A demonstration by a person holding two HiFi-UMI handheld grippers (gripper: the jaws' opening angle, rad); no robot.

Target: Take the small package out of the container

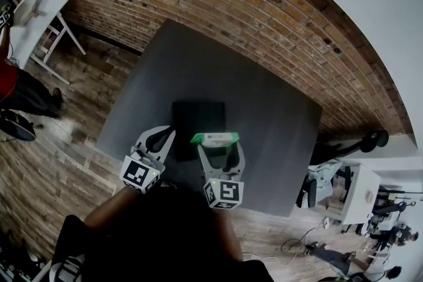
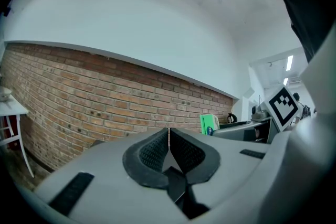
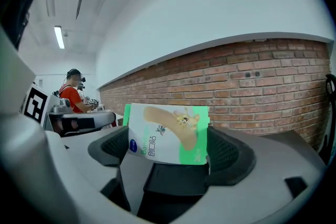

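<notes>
A small green and white package (image 1: 215,139) (image 3: 167,134) is clamped between the jaws of my right gripper (image 1: 217,141) (image 3: 168,136), held up above the front of the dark table. The black container (image 1: 197,130) lies on the grey tabletop, just beyond and between both grippers. My left gripper (image 1: 167,137) (image 2: 168,148) hovers at the container's left front corner with its jaws pressed together and nothing between them. From the left gripper view the package (image 2: 208,124) shows edge-on at the right, beside the right gripper's marker cube (image 2: 284,104).
The dark grey table (image 1: 264,115) stands against a brick wall (image 1: 277,16). White desks (image 1: 36,16) and a person in red (image 1: 8,79) are at the far left; an office chair and more white furniture (image 1: 350,191) stand at the right. Wooden floor surrounds the table.
</notes>
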